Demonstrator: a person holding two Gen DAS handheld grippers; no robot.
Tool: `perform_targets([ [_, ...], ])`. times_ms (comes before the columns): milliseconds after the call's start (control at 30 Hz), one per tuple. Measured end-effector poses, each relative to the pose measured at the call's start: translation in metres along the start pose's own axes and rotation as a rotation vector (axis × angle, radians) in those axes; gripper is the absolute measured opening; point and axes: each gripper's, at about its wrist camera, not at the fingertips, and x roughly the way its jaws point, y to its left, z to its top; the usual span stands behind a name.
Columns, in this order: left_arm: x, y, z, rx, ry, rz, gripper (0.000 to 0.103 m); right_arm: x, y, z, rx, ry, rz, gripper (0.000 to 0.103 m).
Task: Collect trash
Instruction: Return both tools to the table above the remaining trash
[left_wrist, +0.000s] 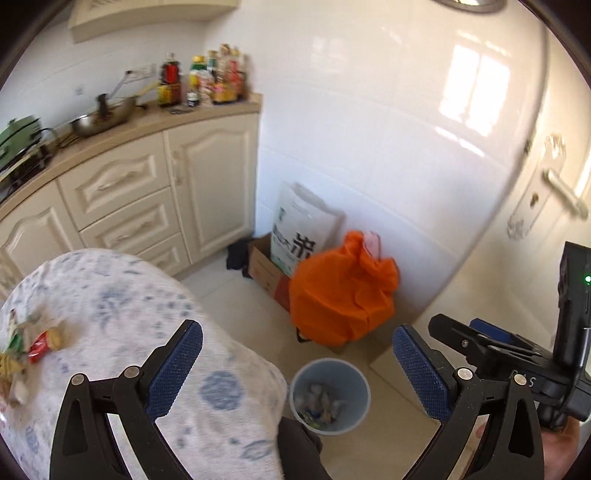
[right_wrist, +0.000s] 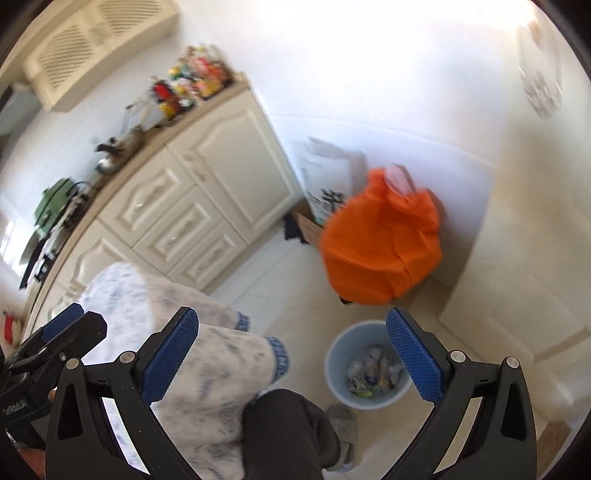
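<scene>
A kitchen floor (left_wrist: 229, 291) holds a blue bin (left_wrist: 330, 395) with scraps inside, near an orange bag (left_wrist: 341, 291). Above, the left gripper (left_wrist: 297, 360) and right gripper (right_wrist: 291, 349) both gape wide, holding nothing. Wrappers (left_wrist: 33, 343) lie on the flowered tablecloth (left_wrist: 147, 332).

Bin (left_wrist: 330, 395) was pale blue w/ mixed-colour scraps inside. Behind bin, bag (left_wrist: 341, 291) was bright orange; sack (left_wrist: 303, 229) white w/ green and black print. Beside bin, cloth (left_wrist: 122, 306) was white w/ blue floral pattern. Tool pads (left_wrist: 421, 373) were blue, textured.
</scene>
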Motion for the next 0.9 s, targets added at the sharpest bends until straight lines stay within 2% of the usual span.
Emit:
perform_targets([
  [233,-0.085,0.065,-0.030,-0.099,-0.119,0.093,0.102,-0.023,0.092,0.003,-0.150,-0.065,0.075,0.103],
  [467,-0.164,0.120,-0.062,-0.195,-0.220,0.185,0.102,-0.036,0.167,-0.006,-0.283,-0.105,0.157,0.103],
  [667,-0.212,0.144,-0.087,-0.245,-0.276,0.271,0.102,-0.045,0.226,-0.019,-0.386,-0.125,0.226,0.103],
  [900,-0.245,0.157,-0.099,-0.299,-0.318,0.350,0.102,-0.056,0.281,-0.036,-0.488,-0.146,0.282,0.103],
])
